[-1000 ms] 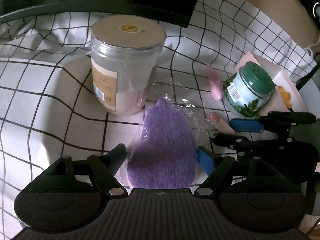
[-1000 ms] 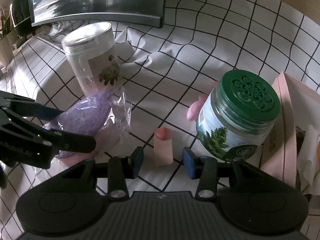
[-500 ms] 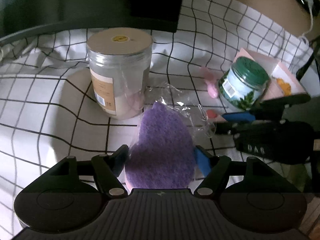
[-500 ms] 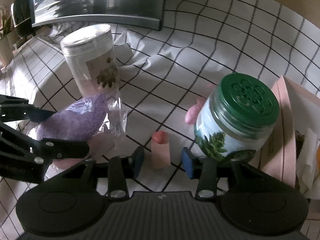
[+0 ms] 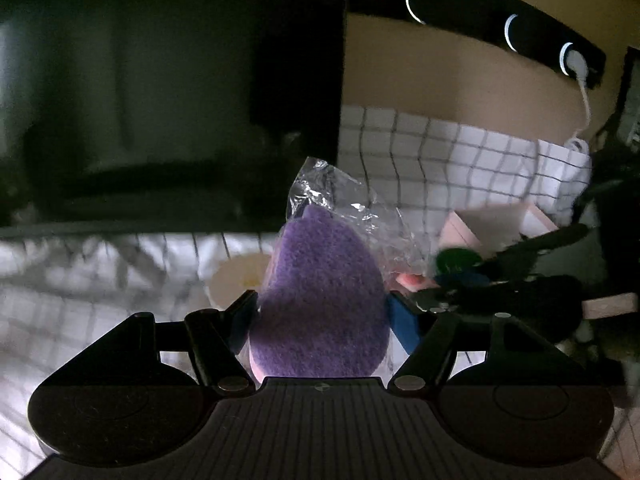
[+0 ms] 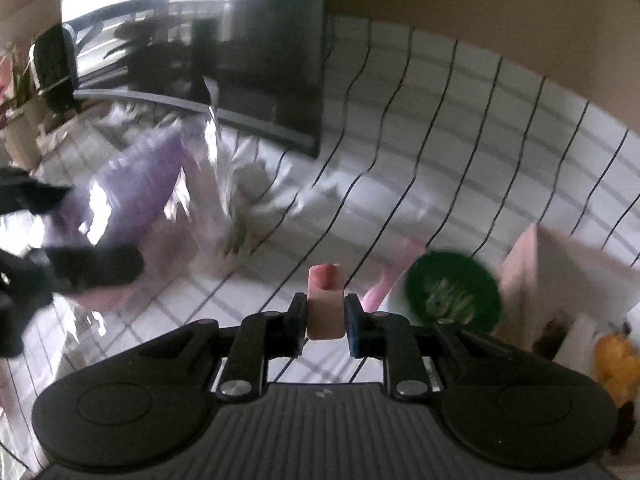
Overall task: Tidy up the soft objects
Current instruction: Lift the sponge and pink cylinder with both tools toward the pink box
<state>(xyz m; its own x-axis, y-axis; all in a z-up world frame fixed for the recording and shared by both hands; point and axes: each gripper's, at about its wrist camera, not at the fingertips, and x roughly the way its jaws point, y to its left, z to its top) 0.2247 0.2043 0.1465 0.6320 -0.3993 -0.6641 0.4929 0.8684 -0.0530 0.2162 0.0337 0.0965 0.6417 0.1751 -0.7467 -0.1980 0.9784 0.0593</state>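
Checked cloth (image 6: 460, 128) runs wide and bare across the middle of my right wrist view, the freest ground I have. On its left edge sits the dark monitor (image 6: 276, 52), with my left gripper (image 6: 60, 240) blurred below it. Toward the right the room narrows: a green-lidded jar (image 6: 452, 292) stands just beside a pale pink box (image 6: 568, 264).

My left gripper (image 5: 320, 312) carries the purple sponge (image 5: 320, 300) in its crinkled clear wrapper (image 5: 344, 208), raised above the cloth; the fingers stand wide, pressed against the sponge's two sides. My right gripper (image 6: 326, 316) has its jaws closing narrowly on the small pink sponge block (image 6: 325, 304), which sits between the pads and touches both.

Only the left wrist view shows the round pale lid of the clear jar (image 5: 240, 276) low behind the sponge, and a black socket strip (image 5: 500, 20) on the wall with a white plug in it. Only the right wrist view gives the bright window at the top left and something orange (image 6: 612, 356) at the far right rim. Both views are smeared by motion, so finer edges I cannot tell.
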